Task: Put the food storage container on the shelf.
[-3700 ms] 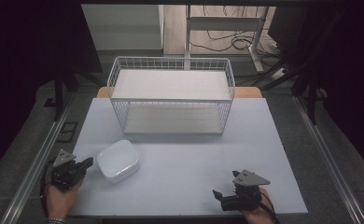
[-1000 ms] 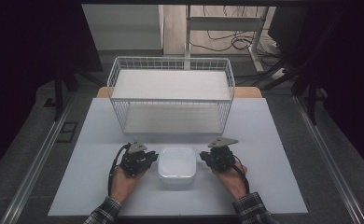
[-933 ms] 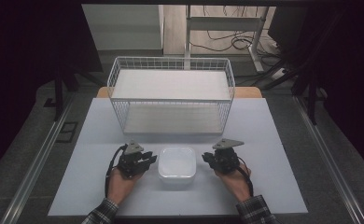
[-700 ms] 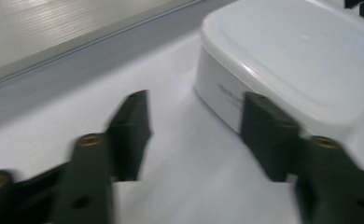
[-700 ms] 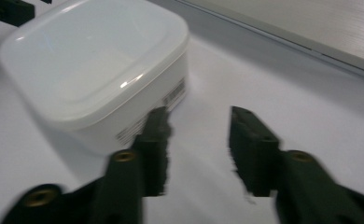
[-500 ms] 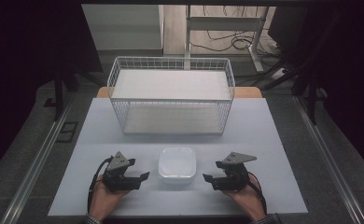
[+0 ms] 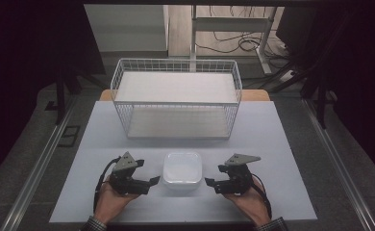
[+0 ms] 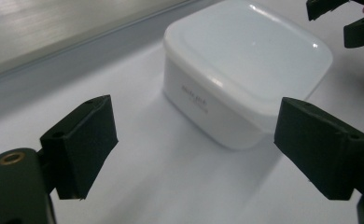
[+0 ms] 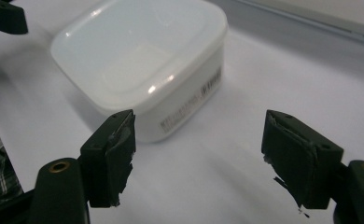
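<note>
Left claw (image 7: 153, 181) open | right claw (image 7: 208, 182) open | white box (image 7: 182, 168) between them, untouched

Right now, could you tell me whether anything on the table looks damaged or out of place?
The right hand-held gripper has worn pads: the black facing is frayed and peeling at the edges. The white lidded box sits flat and closed on the table, and the wire basket stands square.
</note>
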